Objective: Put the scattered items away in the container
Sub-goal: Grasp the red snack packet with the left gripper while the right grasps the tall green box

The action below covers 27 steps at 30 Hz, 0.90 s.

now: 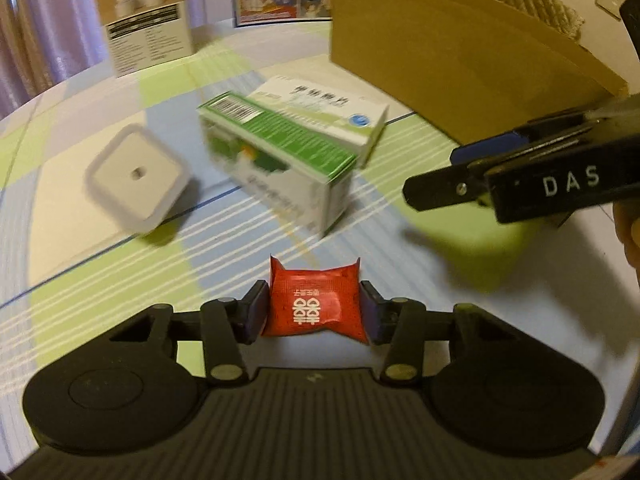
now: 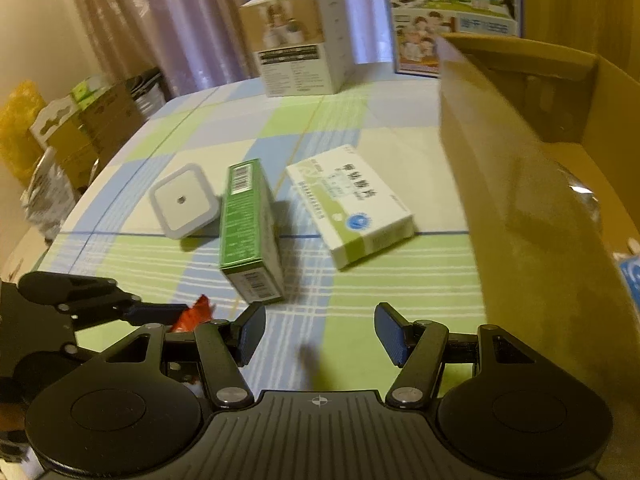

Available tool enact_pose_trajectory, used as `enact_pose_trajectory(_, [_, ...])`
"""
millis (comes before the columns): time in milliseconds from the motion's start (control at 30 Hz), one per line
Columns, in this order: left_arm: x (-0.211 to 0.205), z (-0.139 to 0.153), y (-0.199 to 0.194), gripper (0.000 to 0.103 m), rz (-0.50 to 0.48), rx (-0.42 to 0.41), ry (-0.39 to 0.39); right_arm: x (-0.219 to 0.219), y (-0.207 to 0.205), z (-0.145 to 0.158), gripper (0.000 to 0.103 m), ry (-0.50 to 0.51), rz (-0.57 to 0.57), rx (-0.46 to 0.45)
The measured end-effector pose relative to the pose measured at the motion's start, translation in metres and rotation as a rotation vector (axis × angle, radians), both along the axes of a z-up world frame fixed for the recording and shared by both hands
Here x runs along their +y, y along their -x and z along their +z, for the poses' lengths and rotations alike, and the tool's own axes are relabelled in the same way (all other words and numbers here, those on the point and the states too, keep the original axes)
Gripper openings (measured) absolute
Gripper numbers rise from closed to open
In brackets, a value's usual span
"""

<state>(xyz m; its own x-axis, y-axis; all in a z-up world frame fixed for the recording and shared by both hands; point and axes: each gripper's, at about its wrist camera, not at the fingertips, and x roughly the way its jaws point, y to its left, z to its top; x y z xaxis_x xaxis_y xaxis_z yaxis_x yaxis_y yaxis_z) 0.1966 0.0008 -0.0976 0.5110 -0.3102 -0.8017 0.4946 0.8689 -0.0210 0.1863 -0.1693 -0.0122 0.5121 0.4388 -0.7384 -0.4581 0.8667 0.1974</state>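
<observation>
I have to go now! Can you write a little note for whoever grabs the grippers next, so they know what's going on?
Left gripper: pads against both sides of the red packet, which lies on the table.
Right gripper: open, empty, beside the cardboard box.
On the table: green box, white box, white square gadget.
Done: can't tell; the cardboard box's inside is barely visible.
Left: lift the packet into the cardboard box, then the other three.

Right tool (image 2: 320, 334) open over checked cloth (image 2: 360, 292); green box (image 2: 248, 232) ahead.
</observation>
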Motion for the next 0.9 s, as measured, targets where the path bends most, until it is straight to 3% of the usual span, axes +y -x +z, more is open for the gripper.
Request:
enact_pose_trajectory(333, [0.050, 0.007, 0.004, 0.042, 0.154, -0.003, 0.012, 0.048, -0.017, -0.009, 0.052, 0.001, 0.132, -0.015])
enact_pose_trajectory(433, [0.053, 0.009, 0.006, 0.042, 0.165, -0.003, 0.017, 0.061, -0.026, -0.015, 0.044, 0.026, 0.134, -0.013])
enact_pose_trajectory(500, [0.054, 0.009, 0.007, 0.042, 0.172, -0.001, 0.018, 0.068, -0.030, -0.019, 0.031, 0.051, 0.141, -0.011])
enact_pose_trajectory(533, [0.054, 0.009, 0.008, 0.042, 0.175, 0.000, 0.020, 0.070, -0.031, -0.020, 0.030, 0.063, 0.141, -0.012])
enact_pose_trajectory(900, [0.040, 0.015, 0.037, 0.042, 0.136, -0.002, 0.015, 0.034, 0.011, -0.001, 0.027, 0.067, 0.176, 0.145])
